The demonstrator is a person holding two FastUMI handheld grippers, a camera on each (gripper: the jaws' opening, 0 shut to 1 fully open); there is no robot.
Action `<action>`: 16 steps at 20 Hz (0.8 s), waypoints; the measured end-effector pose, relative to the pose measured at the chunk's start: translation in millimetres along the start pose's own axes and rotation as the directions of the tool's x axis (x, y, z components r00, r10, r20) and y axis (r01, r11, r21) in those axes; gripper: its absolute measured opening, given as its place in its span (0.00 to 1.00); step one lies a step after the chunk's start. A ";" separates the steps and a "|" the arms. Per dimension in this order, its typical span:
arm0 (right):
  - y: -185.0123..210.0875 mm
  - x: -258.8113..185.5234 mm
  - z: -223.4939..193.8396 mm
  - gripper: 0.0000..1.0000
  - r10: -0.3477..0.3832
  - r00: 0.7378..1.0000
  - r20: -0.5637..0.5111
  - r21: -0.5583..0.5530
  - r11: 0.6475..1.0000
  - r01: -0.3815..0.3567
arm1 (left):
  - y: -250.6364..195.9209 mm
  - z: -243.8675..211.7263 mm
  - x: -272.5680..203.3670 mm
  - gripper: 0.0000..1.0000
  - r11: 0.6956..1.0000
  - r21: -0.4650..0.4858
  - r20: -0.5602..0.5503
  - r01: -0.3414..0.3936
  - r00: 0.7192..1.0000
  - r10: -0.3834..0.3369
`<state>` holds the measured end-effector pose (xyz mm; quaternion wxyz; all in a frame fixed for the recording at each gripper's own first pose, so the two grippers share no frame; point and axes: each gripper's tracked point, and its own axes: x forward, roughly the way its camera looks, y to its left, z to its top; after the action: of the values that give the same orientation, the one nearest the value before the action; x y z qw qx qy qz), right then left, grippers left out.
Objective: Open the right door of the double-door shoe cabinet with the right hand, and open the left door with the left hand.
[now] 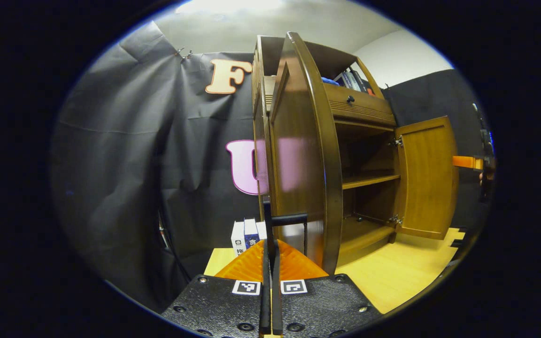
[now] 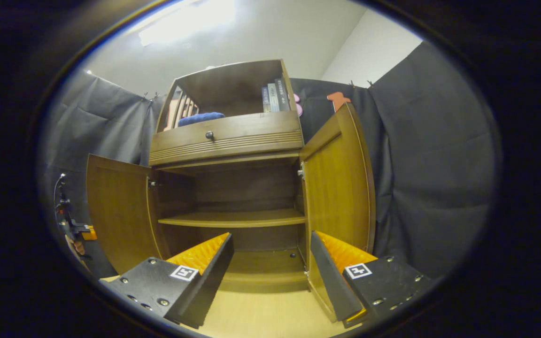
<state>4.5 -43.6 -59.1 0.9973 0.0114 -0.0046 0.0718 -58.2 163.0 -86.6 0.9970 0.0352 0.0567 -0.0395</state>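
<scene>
Wooden left door (image 1: 298,155) is swung wide, its handle (image 1: 289,218) pinched by the left gripper (image 1: 270,263); right gripper (image 2: 270,267) is spread, released.

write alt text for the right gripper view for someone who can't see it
A wooden shoe cabinet stands with both its left door and right door swung open, showing one bare shelf. The right tongs hang open in front of it, gripping nothing; books sit in the top compartment.

The pale wooden table (image 1: 406,272) carries the shoe cabinet (image 1: 364,112) (both doors swung wide) and small boxes (image 1: 247,234) at nine o'clock of it.
</scene>
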 end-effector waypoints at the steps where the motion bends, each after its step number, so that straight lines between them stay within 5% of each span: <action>1: -2.1 1.6 1.0 0.96 -0.015 1.000 0.003 0.006 1.000 0.015 | 4.4 -0.5 -0.3 0.01 1.000 -0.005 0.005 0.014 1.000 -0.014; 9: -14.4 5.6 6.9 0.98 -0.075 0.997 0.015 0.001 0.997 0.075 | 8.1 -1.7 -4.9 0.02 0.997 -0.008 0.020 0.083 0.996 -0.082; 11: -15.0 6.5 0.7 0.98 -0.068 0.998 -0.003 0.013 0.998 0.068 | 8.4 0.1 -5.9 0.08 0.999 -0.013 0.034 0.053 0.998 -0.052; 14: -18.9 8.8 -8.4 0.98 -0.073 0.997 -0.014 0.015 0.997 0.073 | 8.2 0.6 -13.4 0.40 0.999 0.041 0.074 -0.032 0.997 0.029; 16: -21.8 10.9 -18.2 0.96 -0.079 0.996 -0.030 0.004 0.997 0.079 | 9.2 -0.7 -18.9 0.42 0.995 0.069 0.082 -0.079 0.994 0.073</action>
<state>18.6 -63.1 -77.6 0.9993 0.0130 0.0111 0.0326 -76.2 173.6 -84.5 0.9973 0.0715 0.0143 -0.0050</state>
